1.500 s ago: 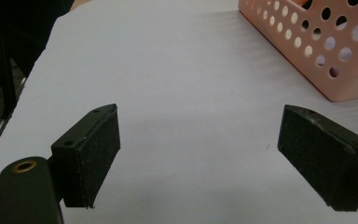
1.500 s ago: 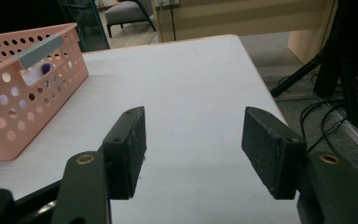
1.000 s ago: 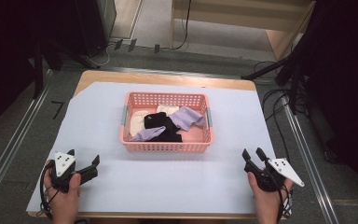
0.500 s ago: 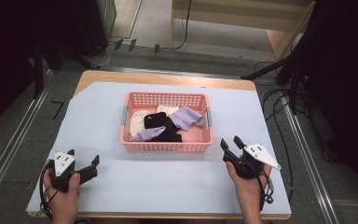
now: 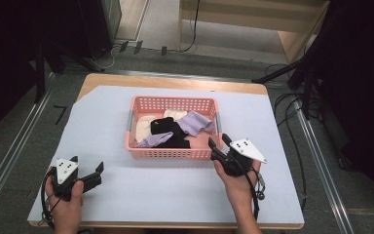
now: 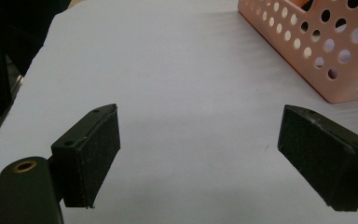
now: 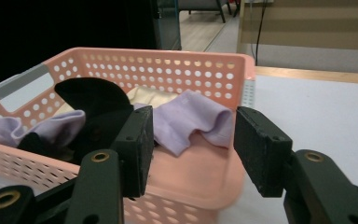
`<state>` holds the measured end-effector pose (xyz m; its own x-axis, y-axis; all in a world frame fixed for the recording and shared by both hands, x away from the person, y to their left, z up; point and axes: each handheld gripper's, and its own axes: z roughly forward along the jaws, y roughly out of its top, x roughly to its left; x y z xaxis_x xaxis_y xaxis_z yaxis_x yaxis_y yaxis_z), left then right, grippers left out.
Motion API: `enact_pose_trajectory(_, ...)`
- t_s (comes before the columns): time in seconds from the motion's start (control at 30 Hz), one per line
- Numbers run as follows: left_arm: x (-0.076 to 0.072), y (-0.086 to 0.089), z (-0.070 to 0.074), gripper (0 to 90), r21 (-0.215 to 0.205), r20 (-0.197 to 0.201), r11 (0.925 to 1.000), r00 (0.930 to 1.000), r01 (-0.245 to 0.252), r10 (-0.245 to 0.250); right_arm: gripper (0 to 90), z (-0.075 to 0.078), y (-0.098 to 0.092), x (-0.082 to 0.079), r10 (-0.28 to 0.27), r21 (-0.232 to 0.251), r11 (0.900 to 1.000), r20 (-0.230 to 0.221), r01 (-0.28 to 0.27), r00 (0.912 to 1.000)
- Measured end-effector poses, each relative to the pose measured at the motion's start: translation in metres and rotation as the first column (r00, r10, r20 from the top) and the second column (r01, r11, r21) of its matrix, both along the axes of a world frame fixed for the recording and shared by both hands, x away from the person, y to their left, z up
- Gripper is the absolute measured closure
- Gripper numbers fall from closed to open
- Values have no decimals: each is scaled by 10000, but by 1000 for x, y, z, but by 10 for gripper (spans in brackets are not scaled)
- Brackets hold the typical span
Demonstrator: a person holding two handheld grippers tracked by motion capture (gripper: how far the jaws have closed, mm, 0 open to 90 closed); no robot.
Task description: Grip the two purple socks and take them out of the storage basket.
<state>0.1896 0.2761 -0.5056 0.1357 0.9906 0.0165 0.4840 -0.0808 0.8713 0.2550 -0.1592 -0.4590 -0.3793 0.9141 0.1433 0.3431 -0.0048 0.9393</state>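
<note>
Across the desk [image 5: 126,204] lies a pale sheet [image 5: 102,126] bearing a pink perforated basket [image 5: 173,103] of lavender, black and cream cloths [image 5: 195,122]. Just beside its near right corner hovers the right tool [image 5: 217,145], jaws apart; well left, the left tool [image 5: 87,168] gapes wide.

Wooden bench [image 5: 175,82] is sitting mid-room, its top mostly covered by a pale sheet [image 5: 165,195], bare wood showing along the far edge and far-left corner. Grey floor [image 5: 19,141] is surrounding it, metal rails [image 5: 321,161] running past the left and right edges. Black cables [image 5: 292,105] are trailing on the floor off the right edge. Light wooden furniture [image 5: 253,19] is standing beyond the far edge. Both sides of the room are lying in darkness.
</note>
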Motion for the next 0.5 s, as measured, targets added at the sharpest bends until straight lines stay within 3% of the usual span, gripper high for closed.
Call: enact_pose_trajectory(0.5, 0, 1, 0, 138, -34, -55, 10000, 10000, 25, -25, 499, 1, 51, 14, 827, -90, 9965, -398, -831, 9958)
